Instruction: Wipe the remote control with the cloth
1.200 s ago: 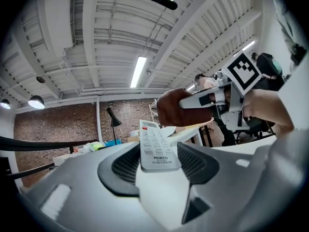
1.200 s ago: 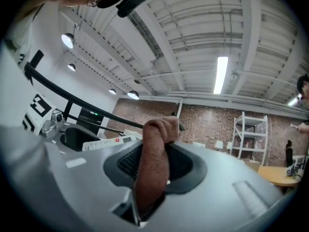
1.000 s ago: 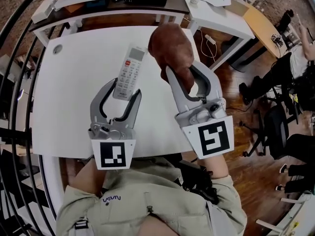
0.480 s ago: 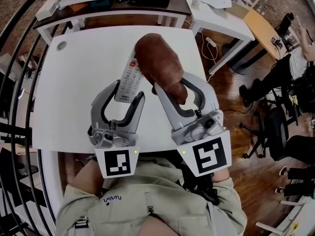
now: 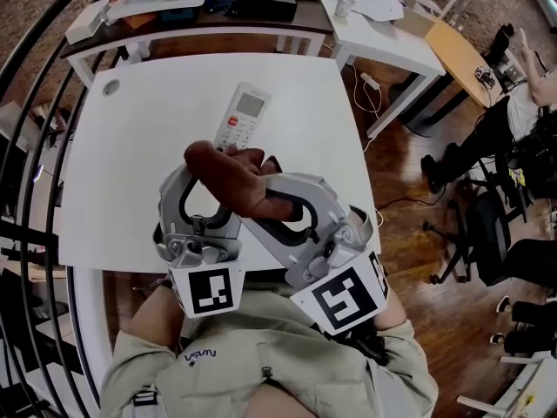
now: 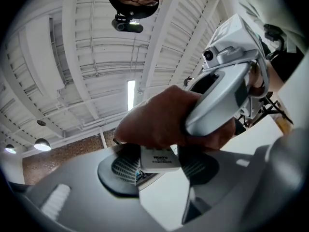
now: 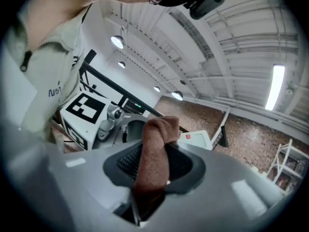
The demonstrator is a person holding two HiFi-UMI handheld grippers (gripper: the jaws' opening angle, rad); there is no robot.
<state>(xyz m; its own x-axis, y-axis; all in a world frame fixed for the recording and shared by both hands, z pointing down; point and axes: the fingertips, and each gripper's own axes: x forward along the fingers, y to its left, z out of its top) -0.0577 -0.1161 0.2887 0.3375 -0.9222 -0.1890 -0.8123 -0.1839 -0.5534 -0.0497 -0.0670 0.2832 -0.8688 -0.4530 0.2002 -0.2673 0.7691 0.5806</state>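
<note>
Cloth [image 5: 231, 179] has dropped over remote [image 5: 244, 116], hiding its base.

Remote control [image 5: 242, 116]: white, pale grey screen, small red button, dark print on near end.
Cloth [image 5: 231, 179]: plain reddish brown, no pattern.
Table [image 5: 130, 146]: plain white.
Left gripper [image 6: 161, 167], right gripper [image 7: 154, 164]: light grey bodies, black ribbed pads.
Marker cubes [image 5: 209, 291]: white faces with black square pattern.
Shirt [image 5: 261, 364]: pale beige, small dark letters on chest.
Floor [image 5: 409, 198] beyond right edge of table: brown wood, plank lines.
</note>
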